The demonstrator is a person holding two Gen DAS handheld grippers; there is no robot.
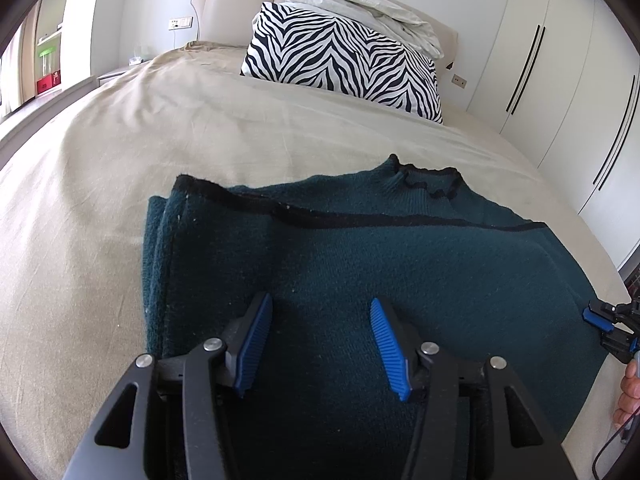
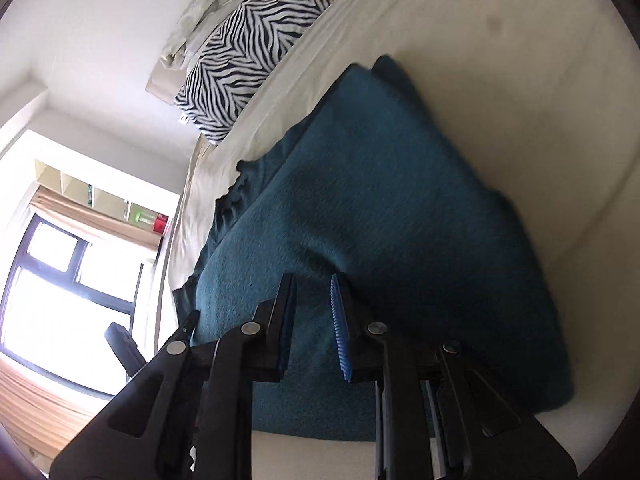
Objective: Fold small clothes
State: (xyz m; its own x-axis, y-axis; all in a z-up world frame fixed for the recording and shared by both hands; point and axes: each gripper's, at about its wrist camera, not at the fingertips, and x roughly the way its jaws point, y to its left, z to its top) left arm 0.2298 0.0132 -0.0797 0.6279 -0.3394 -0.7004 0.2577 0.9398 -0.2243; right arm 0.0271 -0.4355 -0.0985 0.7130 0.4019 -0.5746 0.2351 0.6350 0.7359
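Observation:
A dark teal knitted sweater with black trim lies partly folded on the beige bed sheet. Its collar points toward the pillow. My left gripper is open and empty, just above the sweater's near part. My right gripper is open with a narrower gap, tilted on its side over the sweater. It also shows in the left wrist view at the sweater's right edge, beside the person's hand.
A zebra-print pillow and a crumpled white duvet lie at the head of the bed. White wardrobe doors stand on the right. A window and shelves are beyond the bed's far side.

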